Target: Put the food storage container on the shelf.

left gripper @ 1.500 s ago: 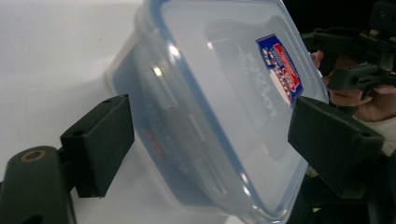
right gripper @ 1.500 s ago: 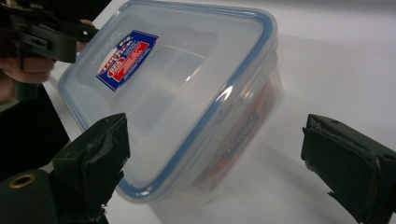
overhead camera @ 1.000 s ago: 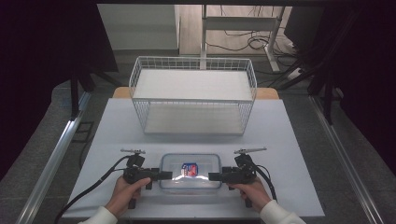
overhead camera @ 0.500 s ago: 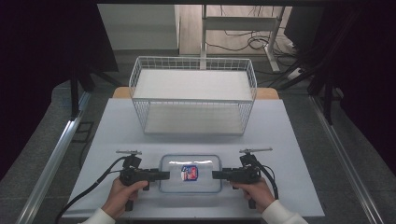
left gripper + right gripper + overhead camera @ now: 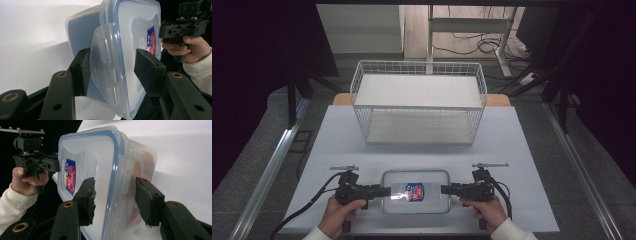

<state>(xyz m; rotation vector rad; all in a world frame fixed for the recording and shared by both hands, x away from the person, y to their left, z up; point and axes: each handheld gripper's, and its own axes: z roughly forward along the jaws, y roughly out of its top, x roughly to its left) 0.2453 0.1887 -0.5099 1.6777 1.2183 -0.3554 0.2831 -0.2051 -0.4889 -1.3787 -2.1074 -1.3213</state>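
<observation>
A clear plastic container (image 5: 415,191) with a blue-sealed lid and a red and blue sticker lies near the table's front edge. My left gripper (image 5: 387,191) straddles its left end and my right gripper (image 5: 443,189) its right end. In the left gripper view the left gripper (image 5: 111,72) has one pad under the latch flap and one over the lid of the container (image 5: 130,30). In the right gripper view the right gripper (image 5: 115,197) brackets the container (image 5: 92,152) the same way. Both sets of jaws have just been closing. Slim gaps still show at the pads.
A white wire basket (image 5: 419,65) stands empty at the back of the white table (image 5: 337,145). Dark floor, metal rails and a desk frame with cables surround the table. Gripper cables trail off the front edge beside the person's hands.
Both grippers' jaws have narrowed around the container's two ends. The hands and the container stay in about the same place.
</observation>
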